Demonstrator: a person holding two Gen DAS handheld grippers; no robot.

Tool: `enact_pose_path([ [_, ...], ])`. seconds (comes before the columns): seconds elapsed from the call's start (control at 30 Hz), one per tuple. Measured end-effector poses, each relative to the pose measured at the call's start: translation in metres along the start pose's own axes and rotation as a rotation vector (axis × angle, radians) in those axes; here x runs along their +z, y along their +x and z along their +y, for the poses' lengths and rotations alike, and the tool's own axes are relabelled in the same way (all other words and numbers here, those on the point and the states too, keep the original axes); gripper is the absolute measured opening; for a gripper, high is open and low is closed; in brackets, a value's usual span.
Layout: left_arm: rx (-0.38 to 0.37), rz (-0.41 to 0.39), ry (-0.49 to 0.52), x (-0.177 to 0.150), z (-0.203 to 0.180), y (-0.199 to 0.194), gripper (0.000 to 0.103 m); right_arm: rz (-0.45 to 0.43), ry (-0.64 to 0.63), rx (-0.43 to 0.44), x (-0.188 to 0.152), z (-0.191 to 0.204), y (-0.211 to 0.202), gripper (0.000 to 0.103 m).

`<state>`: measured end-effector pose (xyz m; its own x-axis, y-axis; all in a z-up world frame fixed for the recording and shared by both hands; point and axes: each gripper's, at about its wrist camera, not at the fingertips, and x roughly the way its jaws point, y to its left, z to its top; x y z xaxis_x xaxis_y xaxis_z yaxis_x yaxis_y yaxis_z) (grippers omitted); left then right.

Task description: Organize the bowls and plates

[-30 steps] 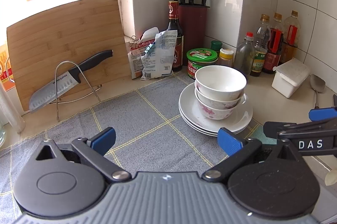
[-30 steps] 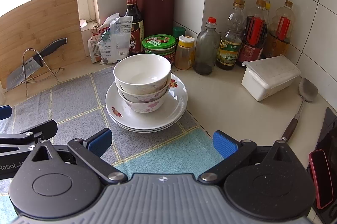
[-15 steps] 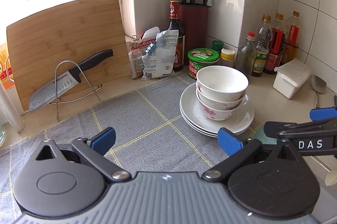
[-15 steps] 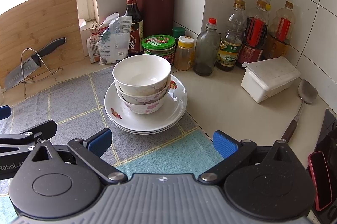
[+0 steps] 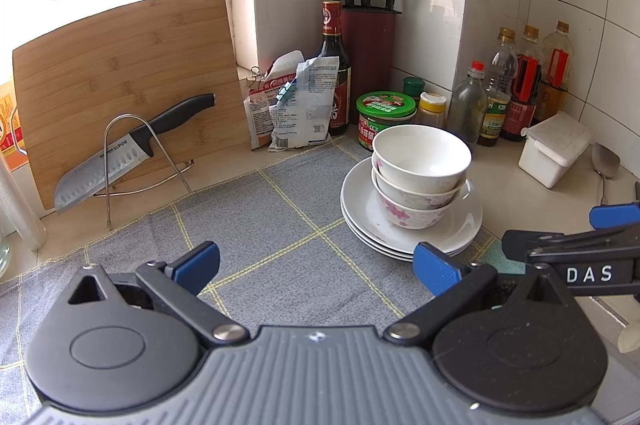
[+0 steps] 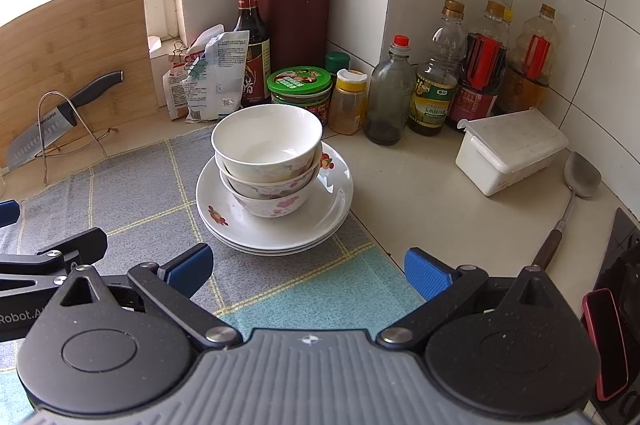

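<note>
Both tools sit low and empty: the left gripper (image 5: 316, 267) has its jaws spread wide with only the grey checked cloth (image 5: 256, 225) between them, and the right gripper (image 6: 308, 269) is splayed just as wide, gripping nothing. Just ahead of the right jaws, and ahead-right of the left pair, the plates (image 6: 276, 225) lie stacked with the bowls (image 6: 267, 161) nested on top. The stacking looks finished; little seems left. Beyond them, the sauce bottles (image 6: 432, 81) line the wall.
</note>
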<state>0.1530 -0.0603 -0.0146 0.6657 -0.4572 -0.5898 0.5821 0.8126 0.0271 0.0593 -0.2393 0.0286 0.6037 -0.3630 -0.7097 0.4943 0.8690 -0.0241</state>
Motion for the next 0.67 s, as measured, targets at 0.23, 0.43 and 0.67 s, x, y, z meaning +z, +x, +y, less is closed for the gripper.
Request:
enact_pose_path([
  [0.23, 0.0, 0.001, -0.002, 0.0004, -0.0003, 0.0005, 0.102, -0.002, -0.001, -0.002, 0.0003, -0.0002, -0.0004, 0.103],
  [0.43, 0.0, 0.001, -0.003, 0.0007, 0.0, 0.0009, 0.102, -0.002, -0.002, -0.003, 0.0003, 0.0001, 0.0006, 0.103],
  [0.67, 0.0, 0.002, -0.004, 0.0015, 0.0001, 0.0018, 0.102, -0.001, -0.005, -0.003, 0.0007, -0.0014, 0.0012, 0.103],
])
